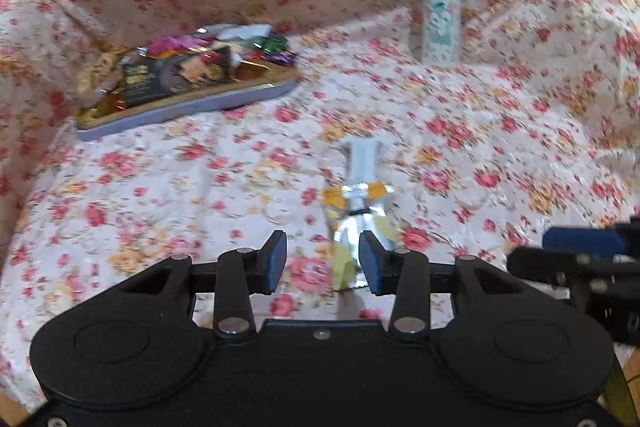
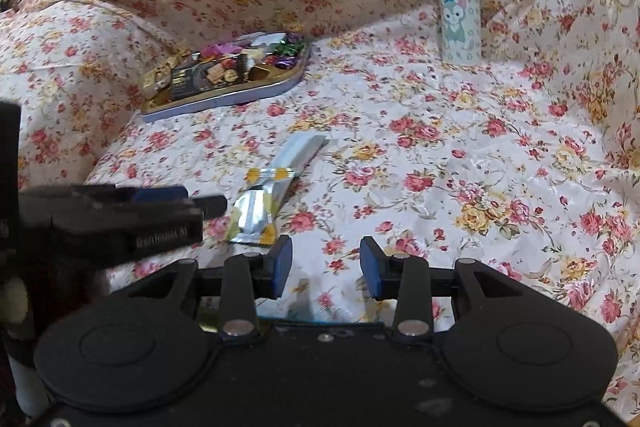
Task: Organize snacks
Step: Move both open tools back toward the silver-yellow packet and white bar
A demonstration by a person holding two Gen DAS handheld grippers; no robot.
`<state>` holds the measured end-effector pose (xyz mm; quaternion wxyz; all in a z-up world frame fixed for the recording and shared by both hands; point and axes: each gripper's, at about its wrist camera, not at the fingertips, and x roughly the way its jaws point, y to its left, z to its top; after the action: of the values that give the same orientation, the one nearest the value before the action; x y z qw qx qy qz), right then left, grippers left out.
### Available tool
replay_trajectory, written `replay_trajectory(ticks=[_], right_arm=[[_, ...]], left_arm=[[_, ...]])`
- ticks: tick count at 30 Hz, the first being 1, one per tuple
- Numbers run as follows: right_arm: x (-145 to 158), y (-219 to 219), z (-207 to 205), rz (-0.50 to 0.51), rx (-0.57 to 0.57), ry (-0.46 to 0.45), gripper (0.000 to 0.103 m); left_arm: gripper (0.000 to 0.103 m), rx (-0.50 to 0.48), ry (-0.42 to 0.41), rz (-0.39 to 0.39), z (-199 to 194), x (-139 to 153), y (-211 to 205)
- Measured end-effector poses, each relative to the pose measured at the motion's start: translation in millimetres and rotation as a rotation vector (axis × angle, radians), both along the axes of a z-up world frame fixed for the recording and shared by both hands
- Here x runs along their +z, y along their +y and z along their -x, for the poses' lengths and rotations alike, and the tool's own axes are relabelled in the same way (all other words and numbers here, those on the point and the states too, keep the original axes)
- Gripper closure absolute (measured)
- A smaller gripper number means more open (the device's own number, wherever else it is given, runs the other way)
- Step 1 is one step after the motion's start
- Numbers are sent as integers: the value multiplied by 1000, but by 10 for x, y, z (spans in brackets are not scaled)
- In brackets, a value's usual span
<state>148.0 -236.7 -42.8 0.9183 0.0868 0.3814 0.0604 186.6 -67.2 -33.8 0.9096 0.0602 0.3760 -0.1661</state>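
Hovering over two loose snack bars, both jaws apart and holding nothing.

Item: yellow-and-silver snack bar, lower centre of left view, on floral cloth; my left gripper stands apart over its near end, likely to take it. White snack bar lies just beyond. My right gripper is parted over bare cloth. Snack tray, upper left, already stocked, seems the destination. Cartoon bottle upright, upper right.
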Motion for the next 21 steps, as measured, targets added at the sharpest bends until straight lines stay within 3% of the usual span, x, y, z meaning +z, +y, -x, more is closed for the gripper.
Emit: replay_trajectory(ticks=[7, 10, 21], right_arm=[[-111, -126, -189, -20, -50, 35, 63], [-170, -167, -260, -24, -65, 53, 63], [-257, -182, -386, -27, -62, 84, 63]], left_arm=[[53, -19, 43, 51, -101, -77, -53], [42, -26, 40, 67, -117, -71, -87], [41, 0, 68, 23, -245, -208, -188]])
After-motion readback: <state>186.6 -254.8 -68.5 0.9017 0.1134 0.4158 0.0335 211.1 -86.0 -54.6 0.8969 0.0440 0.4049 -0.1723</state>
